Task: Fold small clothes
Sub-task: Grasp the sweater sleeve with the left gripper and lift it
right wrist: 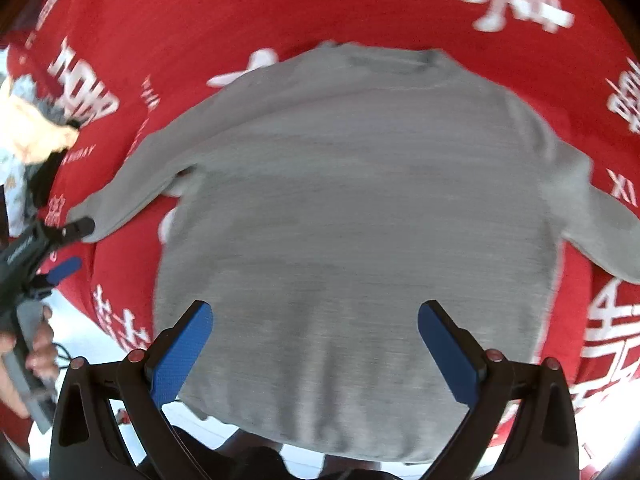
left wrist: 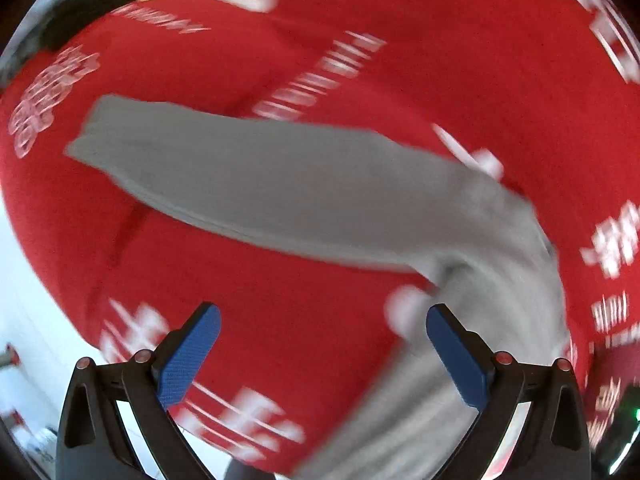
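Left wrist: the left gripper has its jaws released above a soft grey sleeve lying across the red printed cloth.

Right wrist: the right gripper hovers with jaws released over the flat grey sweater, sleeves spread left and right.

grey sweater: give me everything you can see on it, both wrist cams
The grey sweater is a small long-sleeved top of plain, fine knit, with a round neckline at its far end. It lies flat and unfolded on the red cloth with white print, hem nearest the right gripper, both sleeves spread outward. The left gripper sits at one sleeve's cuff, jaws open; contact is unclear. The left wrist view shows that sleeve lying straight, blurred. The right gripper hovers open over the hem.
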